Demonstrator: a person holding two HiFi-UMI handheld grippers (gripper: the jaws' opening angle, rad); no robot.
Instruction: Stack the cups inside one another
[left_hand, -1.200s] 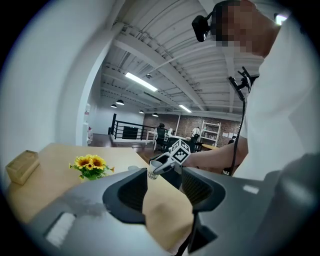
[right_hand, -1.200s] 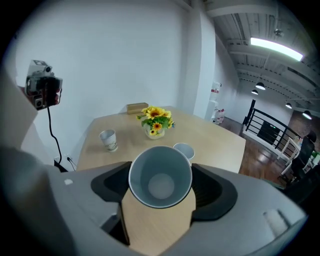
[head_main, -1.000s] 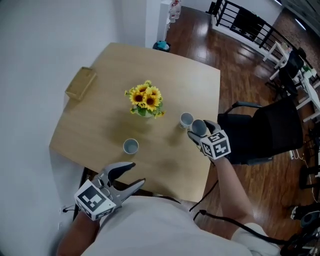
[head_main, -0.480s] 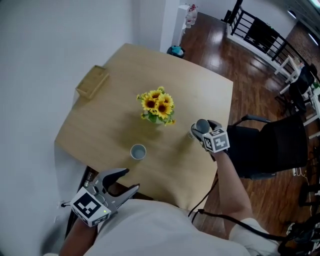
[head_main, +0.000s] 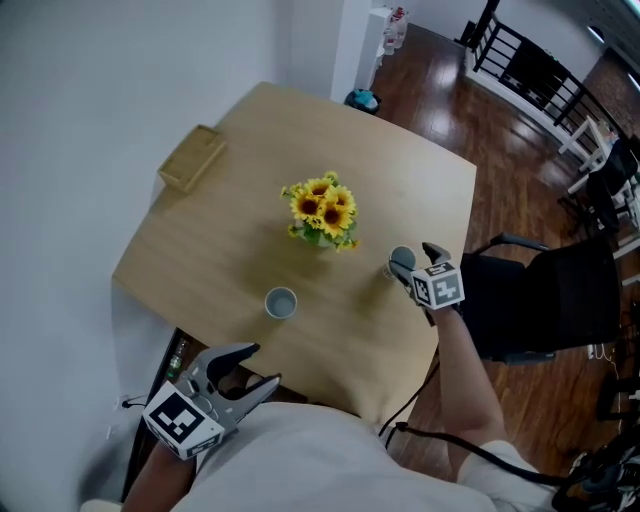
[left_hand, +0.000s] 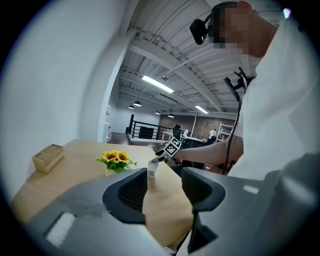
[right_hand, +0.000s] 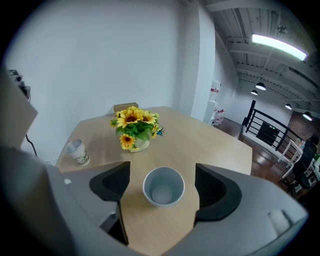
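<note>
White cup (right_hand: 163, 186) between right gripper (right_hand: 162, 181) jaws, spread, not touching; left gripper (left_hand: 164, 188) jaws apart, empty; second cup (head_main: 281, 302) well apart.

Looks like a loft-style office: black office chair (head_main: 545, 300) beside the worktop (head_main: 220, 240), dark wood floor (head_main: 450, 110), black railing (head_main: 525, 65), strip lights (left_hand: 157, 84) overhead

Wood table (head_main: 230, 240) w/ sunflower pot (head_main: 322, 214), box (head_main: 192, 158), front cup (head_main: 281, 302), rt cup (head_main: 401, 262).

Left cup (head_main: 281, 302), right cup (head_main: 402, 261), apparently before flowers (head_main: 322, 208)
</note>
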